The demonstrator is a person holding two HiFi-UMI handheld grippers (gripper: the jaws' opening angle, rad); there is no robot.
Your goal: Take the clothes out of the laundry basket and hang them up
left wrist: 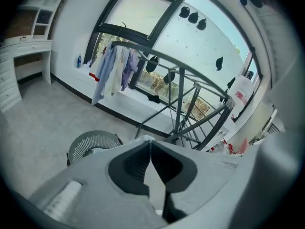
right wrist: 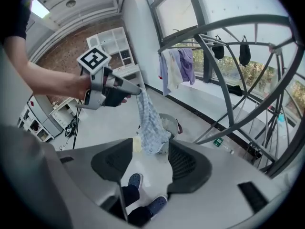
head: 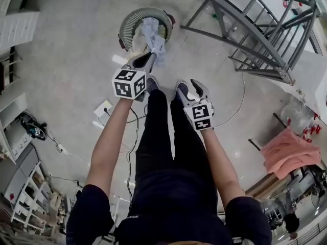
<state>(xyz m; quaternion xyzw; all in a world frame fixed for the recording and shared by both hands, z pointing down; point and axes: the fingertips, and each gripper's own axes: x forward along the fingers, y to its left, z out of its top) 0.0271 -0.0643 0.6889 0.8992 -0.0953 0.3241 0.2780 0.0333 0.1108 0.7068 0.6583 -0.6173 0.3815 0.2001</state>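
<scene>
Garment (head: 153, 37) dangling over the laundry basket (head: 134, 20)
The left tongs (head: 151, 55) pinch the pale blue garment's top, and it hangs above the grey basket on the floor; the right tongs (right wrist: 150, 156) stand spread, empty.

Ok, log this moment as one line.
left gripper: shut on pale patterned garment | garment: hangs over laundry basket | right gripper: open, empty | hanging: not yet done

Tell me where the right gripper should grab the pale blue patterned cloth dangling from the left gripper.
I'd grip the bunched lower end of the pale blue patterned cloth, coming in from its side. It hangs limp from the shut left gripper, so that free end faces the open right gripper.
</scene>
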